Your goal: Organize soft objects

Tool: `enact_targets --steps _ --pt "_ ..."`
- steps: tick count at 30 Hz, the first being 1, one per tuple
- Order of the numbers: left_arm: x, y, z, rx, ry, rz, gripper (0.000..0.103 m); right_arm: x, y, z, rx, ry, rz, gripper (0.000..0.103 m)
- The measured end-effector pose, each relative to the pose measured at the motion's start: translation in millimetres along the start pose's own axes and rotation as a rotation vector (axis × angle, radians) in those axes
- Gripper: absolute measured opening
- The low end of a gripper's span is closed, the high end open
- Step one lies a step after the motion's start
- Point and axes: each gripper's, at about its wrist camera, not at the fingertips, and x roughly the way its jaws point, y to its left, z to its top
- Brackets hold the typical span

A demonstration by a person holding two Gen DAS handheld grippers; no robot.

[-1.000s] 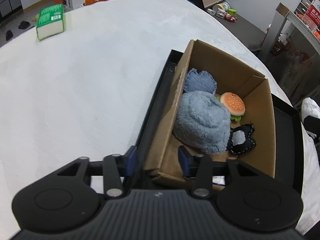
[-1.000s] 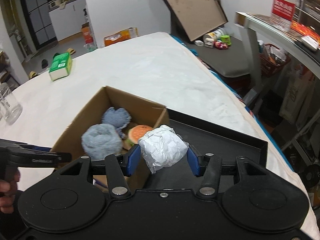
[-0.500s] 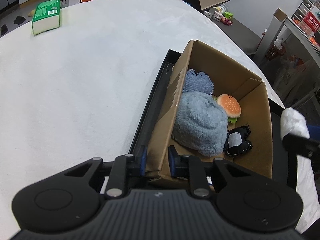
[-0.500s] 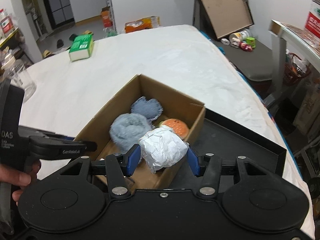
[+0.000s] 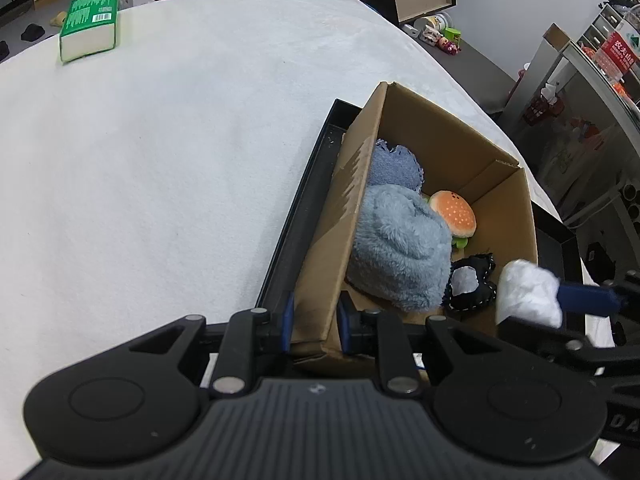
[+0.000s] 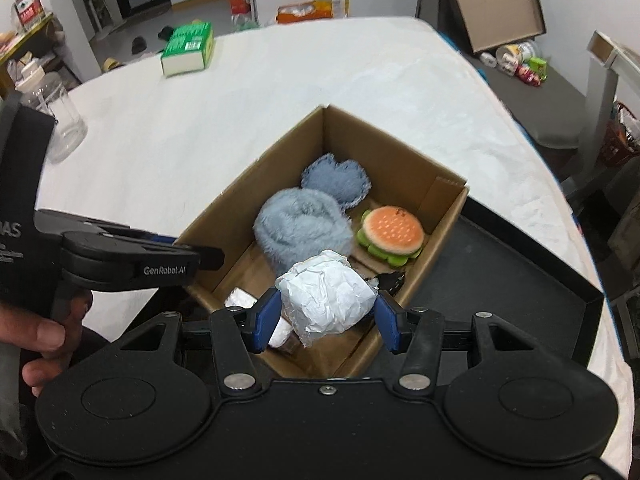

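While the left gripper (image 5: 314, 322) pinches the near-left wall of the cardboard box (image 5: 496, 184) between its blue pads, the right gripper (image 6: 326, 318) holds a crumpled white paper ball (image 6: 326, 298) clamped between its fingers, just above the box's near end. Inside the box lie a fluffy grey-blue plush (image 6: 302, 228), a flatter blue fuzzy pad (image 6: 336, 178) at the far end, a plush hamburger (image 6: 392, 234) by the right wall and a small black-and-white piece (image 5: 472, 284) near the ball. Under the box sits a black tray (image 6: 520, 264) on the white table (image 5: 160, 160), where a green tissue pack (image 5: 90, 24) lies far left.
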Motion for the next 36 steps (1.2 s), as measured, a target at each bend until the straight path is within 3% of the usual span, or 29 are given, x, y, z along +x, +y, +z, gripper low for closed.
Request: enact_targets --steps 15,18,26,36 --pt "1.6 1.8 0.2 -0.005 0.004 -0.012 0.021 28.5 -2.2 0.6 0.089 0.129 0.035 0.055" --pt "1.7 1.9 0.9 -0.006 0.006 -0.011 0.021 26.3 -2.7 0.2 0.096 0.128 0.045 0.060" --pt "-0.4 -0.2 2.9 0.001 0.017 0.008 0.021 7.5 -6.0 -3.5 0.098 0.096 0.053 0.060" --pt "-20.5 -9.2 5.3 0.043 -0.004 0.034 0.025 -24.2 -34.9 -23.6 0.188 0.044 0.035 0.060"
